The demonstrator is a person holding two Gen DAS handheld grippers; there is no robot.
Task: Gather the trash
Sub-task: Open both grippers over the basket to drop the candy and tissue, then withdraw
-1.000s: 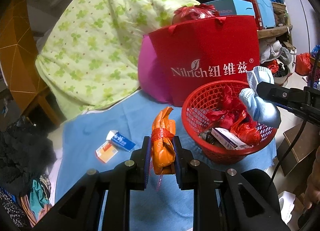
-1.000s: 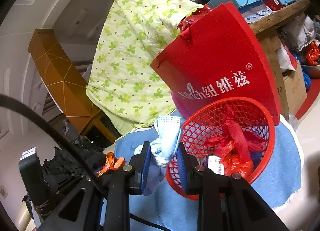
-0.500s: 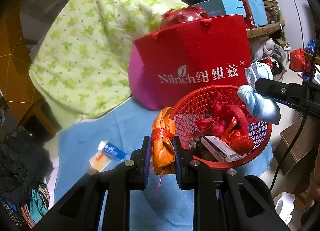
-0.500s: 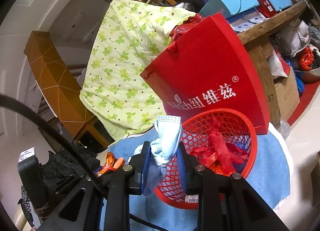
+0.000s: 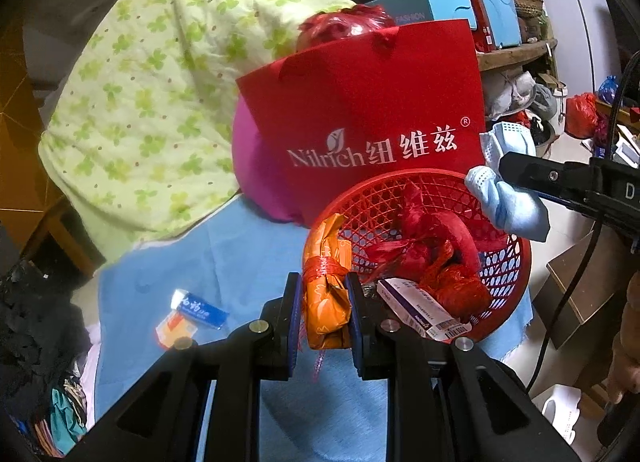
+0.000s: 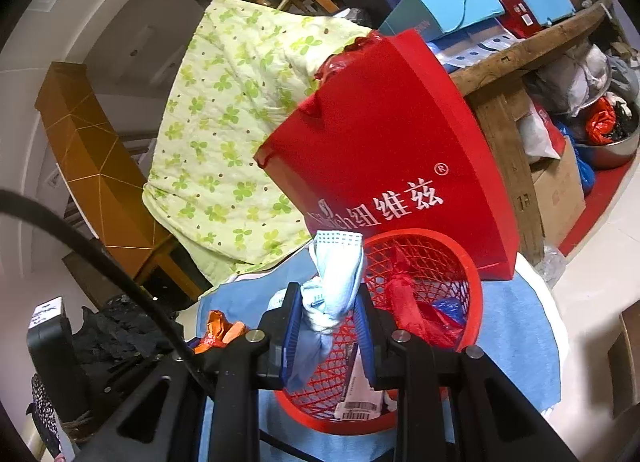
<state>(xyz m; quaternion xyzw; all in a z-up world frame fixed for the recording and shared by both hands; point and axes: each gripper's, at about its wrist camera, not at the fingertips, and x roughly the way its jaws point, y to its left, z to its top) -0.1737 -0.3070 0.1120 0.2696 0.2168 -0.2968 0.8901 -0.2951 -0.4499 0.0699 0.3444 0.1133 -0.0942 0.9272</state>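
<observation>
Left wrist view: I see my left gripper [image 5: 323, 316] clamped tight on an orange wrapper bundle [image 5: 326, 294] tied round the middle with red string.
Orange bundle position: upright between the pads, top end overlapping the near-left rim of the red mesh basket [image 5: 516, 274]; whether it touches the rim I can't tell.
Right gripper [image 6: 327, 336]: jaws closed onto a crumpled light-blue face mask [image 6: 334, 286], which sticks up above the fingers.
Mask position: in the left wrist view the mask [image 5: 506, 198] sits at the far-right rim of the basket, held by the right gripper coming in from the right edge.
Basket contents: red plastic bags [image 5: 432, 258] and a white carton with a barcode [image 5: 424, 312].
Basket location: on a blue cloth [image 5: 240, 258], just in front of a red paper bag [image 5: 372, 110] with white lettering.
Loose on the cloth: a small blue-and-white packet [image 5: 200, 308] beside an orange-and-white packet [image 5: 174, 328], left of my left gripper, well apart from the basket.
Background: green floral quilt [image 5: 160, 94] draped behind the cloth.
</observation>
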